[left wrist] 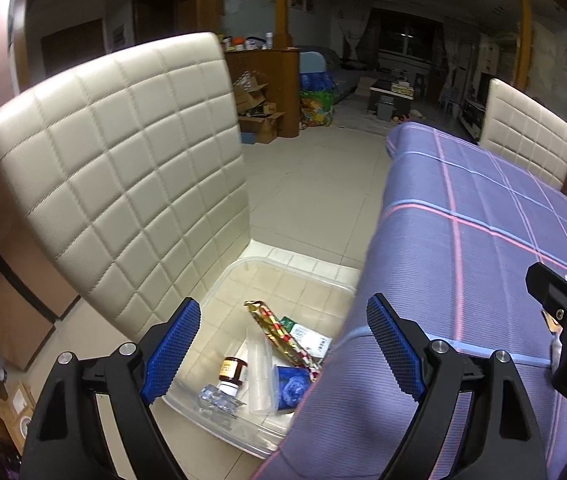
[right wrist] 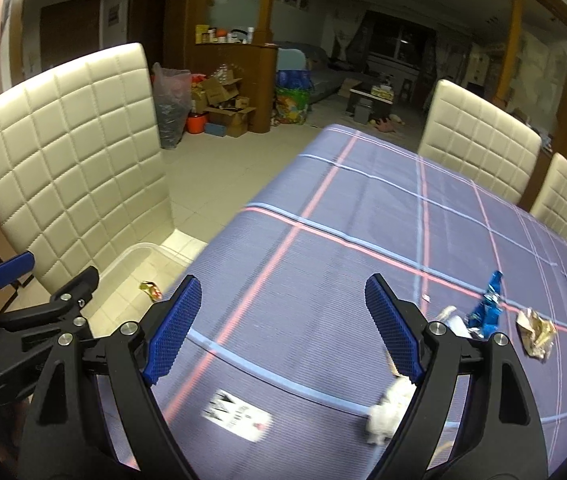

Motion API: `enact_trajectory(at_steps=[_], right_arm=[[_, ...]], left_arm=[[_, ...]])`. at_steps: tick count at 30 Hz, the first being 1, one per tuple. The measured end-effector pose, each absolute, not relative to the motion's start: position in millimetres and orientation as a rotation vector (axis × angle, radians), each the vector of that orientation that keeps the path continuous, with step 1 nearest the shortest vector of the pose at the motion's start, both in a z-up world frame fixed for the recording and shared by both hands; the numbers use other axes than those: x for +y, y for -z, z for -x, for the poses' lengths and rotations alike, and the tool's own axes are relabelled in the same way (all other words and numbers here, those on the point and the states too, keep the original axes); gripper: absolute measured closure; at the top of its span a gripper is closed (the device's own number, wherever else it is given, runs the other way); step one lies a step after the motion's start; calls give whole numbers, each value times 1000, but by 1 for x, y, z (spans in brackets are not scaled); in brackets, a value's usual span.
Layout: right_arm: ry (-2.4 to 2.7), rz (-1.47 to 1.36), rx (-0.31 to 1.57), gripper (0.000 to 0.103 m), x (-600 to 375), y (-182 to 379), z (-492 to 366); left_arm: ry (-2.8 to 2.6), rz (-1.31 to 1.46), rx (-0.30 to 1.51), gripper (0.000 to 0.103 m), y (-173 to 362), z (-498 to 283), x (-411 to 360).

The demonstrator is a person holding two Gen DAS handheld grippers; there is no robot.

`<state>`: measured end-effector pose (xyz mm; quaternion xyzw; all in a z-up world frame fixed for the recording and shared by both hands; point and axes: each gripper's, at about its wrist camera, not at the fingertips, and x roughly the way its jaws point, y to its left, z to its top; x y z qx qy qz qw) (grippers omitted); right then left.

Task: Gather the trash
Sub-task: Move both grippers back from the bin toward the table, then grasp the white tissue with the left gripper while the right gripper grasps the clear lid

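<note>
Left tongs [left wrist: 285, 350]: matt black plastic arms, blue rubbery pads with rough knurled grid, shiny metal pivot screws. Right tongs [right wrist: 281, 326] same build. Bench [right wrist: 363, 216] covered in ribbed woven cloth, matt purple plaid. Chair back [left wrist: 123, 168]: cream quilted leather-look, soft sheen, stitched squares. Bin [left wrist: 243, 428]: clear smooth plastic, slightly glossy. Inside: gold foil wrapper [left wrist: 279, 332], glossy and crinkled; clear plastic cups [left wrist: 261, 376]; brown jar [left wrist: 233, 374], glossy. Floor [left wrist: 315, 184]: smooth pale tile. Blue wrapper [right wrist: 487, 308] shiny foil; crumpled gold wrapper [right wrist: 537, 332] metallic.

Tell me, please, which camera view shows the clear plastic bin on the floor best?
The left wrist view: the clear plastic bin sits between the gripper fingers, its contents visible. The right wrist view shows only a corner of the bin beside the chair.
</note>
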<state>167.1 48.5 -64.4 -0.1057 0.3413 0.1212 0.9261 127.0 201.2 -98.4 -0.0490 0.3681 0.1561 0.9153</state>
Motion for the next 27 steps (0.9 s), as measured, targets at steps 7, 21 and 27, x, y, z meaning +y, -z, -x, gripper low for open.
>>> enact_trajectory(at_steps=[7, 21, 27], right_arm=[[-173, 198, 720, 20, -10, 74, -159], [-51, 90, 907, 13, -130, 125, -117], [-104, 71, 914, 4, -132, 130, -100]], left_arm=[[-215, 40, 763, 20, 98, -130, 148], [-16, -57, 816, 20, 109, -131, 46], [15, -86, 820, 20, 109, -129, 23]])
